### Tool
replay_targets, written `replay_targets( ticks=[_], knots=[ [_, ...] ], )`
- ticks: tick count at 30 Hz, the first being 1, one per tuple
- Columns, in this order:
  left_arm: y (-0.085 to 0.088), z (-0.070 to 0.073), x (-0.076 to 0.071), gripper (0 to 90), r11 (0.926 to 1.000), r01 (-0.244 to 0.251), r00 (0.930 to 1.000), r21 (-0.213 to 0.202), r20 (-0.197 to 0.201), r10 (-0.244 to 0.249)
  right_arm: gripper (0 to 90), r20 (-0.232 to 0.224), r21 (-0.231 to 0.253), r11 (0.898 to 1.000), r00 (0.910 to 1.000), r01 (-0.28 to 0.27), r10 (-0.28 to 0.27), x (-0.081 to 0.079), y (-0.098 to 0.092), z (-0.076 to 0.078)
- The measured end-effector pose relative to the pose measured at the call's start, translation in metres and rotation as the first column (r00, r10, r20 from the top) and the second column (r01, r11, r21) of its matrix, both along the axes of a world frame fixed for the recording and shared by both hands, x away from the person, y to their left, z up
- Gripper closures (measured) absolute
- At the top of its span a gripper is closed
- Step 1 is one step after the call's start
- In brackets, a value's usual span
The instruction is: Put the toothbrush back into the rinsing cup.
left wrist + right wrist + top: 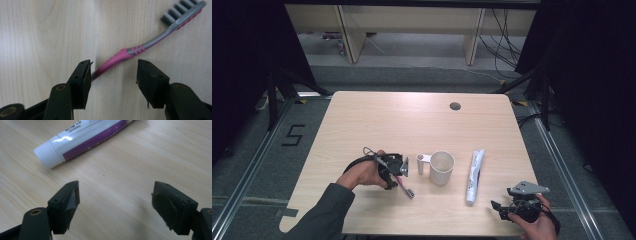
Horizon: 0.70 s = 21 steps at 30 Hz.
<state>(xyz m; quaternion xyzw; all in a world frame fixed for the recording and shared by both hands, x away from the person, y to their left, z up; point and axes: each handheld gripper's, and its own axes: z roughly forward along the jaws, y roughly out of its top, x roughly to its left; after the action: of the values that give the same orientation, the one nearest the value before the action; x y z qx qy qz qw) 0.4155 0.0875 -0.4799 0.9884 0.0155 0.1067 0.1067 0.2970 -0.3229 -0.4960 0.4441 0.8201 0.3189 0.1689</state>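
Left gripper (113,72) over the table (37,37): its 2 jaws stand apart, released, with the pink-and-grey toothbrush (140,47) lying between them. The handle end passes close against 1 jaw; the bristle head lies well beyond the tips, and the other jaw is clear of it. Right gripper (115,195): jaws spread wide, grasping nothing. The toothpaste (82,138) lies beyond its tips, cap nearest them.
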Motion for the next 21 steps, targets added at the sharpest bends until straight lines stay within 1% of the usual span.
replay_targets(
  ticks=[2,3,4,5,6,7,8,9,10,11,14,16,18,19,20,21],
  knots=[
    [-0.0007,-0.0002,0.0032,45.4,1.0000,0.000,1.0000,-0.004,-0.009,0.000,23.2,0.011,-0.011,1.000,0.9999,-0.012,0.013,0.0010,-0.0009,-0.0003],
    [-0.0012,-0.0002,0.0037,45.4,1.0000,0.002,0.9999,-0.002,-0.012,-0.002,23.2,-0.003,0.005,1.000,0.9999,0.011,-0.011,-0.0012,0.0010,-0.0001],
    [-0.0017,-0.0002,0.0041,45.6,1.0000,0.005,0.9998,0.002,-0.018,-0.005,23.2,0.010,0.004,1.000,0.9999,0.010,-0.010,-0.0008,0.0011,-0.0008],
    [-0.0020,-0.0001,0.0046,46.5,1.0000,0.002,0.9997,0.001,-0.024,-0.002,23.2,0.002,0.007,1.000,1.0000,-0.002,0.002,-0.0002,0.0008,-0.0007],
    [-0.0019,-0.0001,0.0055,46.9,1.0000,-0.009,0.9993,0.001,-0.036,0.009,23.2,-0.011,0.005,1.000,0.9999,0.005,-0.005,-0.0010,0.0010,0.0003],
    [-0.0012,0.0001,0.0065,47.5,0.9998,-0.020,0.9987,0.000,-0.046,0.020,23.2,-0.021,0.013,1.000,0.9996,0.020,-0.020,-0.0019,0.0020,-0.0001],
    [-0.0005,0.0001,0.0066,49.0,0.9997,-0.026,0.9982,0.002,-0.054,0.026,23.2,0.004,0.005,1.000,1.0000,0.002,-0.003,-0.0007,0.0009,-0.0005],
    [0.0003,0.0005,0.0072,50.5,0.9996,-0.027,0.9980,0.007,-0.057,0.027,23.2,0.007,0.001,1.000,1.0000,-0.004,0.004,-0.0006,0.0003,-0.0004],
    [0.0003,0.0005,0.0072,51.9,0.9996,-0.027,0.9980,0.007,-0.057,0.027,23.2,0.007,0.001,1.000,1.0000,-0.004,0.004,-0.0006,0.0003,-0.0004],
    [0.0021,0.0006,0.0078,53.5,0.9993,-0.036,0.9972,0.011,-0.065,0.037,23.3,0.007,-0.003,1.000,1.0000,-0.002,0.002,-0.0005,0.0005,-0.0005],
    [0.0024,0.0012,0.0071,58.7,0.9990,-0.040,0.9958,0.020,-0.082,0.041,23.3,0.004,0.005,1.000,1.0000,0.000,0.000,-0.0007,0.0007,-0.0005],
    [0.0023,0.0013,0.0066,62.3,0.9989,-0.041,0.9949,0.025,-0.091,0.043,23.3,-0.011,0.007,1.000,0.9999,0.007,-0.007,-0.0018,0.0012,0.0001],
    [0.0022,0.0013,0.0063,66.1,0.9987,-0.043,0.9942,0.027,-0.098,0.046,23.3,-0.013,0.005,1.000,0.9999,0.005,-0.005,-0.0017,0.0012,0.0000],
    [0.0020,0.0014,0.0061,67.6,0.9984,-0.047,0.9935,0.030,-0.102,0.050,23.3,-0.031,0.009,1.000,0.9994,0.017,-0.017,-0.0024,0.0019,0.0012],
    [0.0014,0.0019,0.0049,68.6,0.9976,-0.053,0.9923,0.044,-0.110,0.058,23.3,-0.031,0.018,1.000,0.9994,0.019,-0.018,-0.0026,0.0023,0.0011],
    [0.0012,0.0018,0.0038,69.9,0.9971,-0.058,0.9909,0.050,-0.119,0.064,23.3,-0.016,0.013,1.000,0.9998,0.012,-0.012,-0.0022,0.0020,0.0002]
  ],
)
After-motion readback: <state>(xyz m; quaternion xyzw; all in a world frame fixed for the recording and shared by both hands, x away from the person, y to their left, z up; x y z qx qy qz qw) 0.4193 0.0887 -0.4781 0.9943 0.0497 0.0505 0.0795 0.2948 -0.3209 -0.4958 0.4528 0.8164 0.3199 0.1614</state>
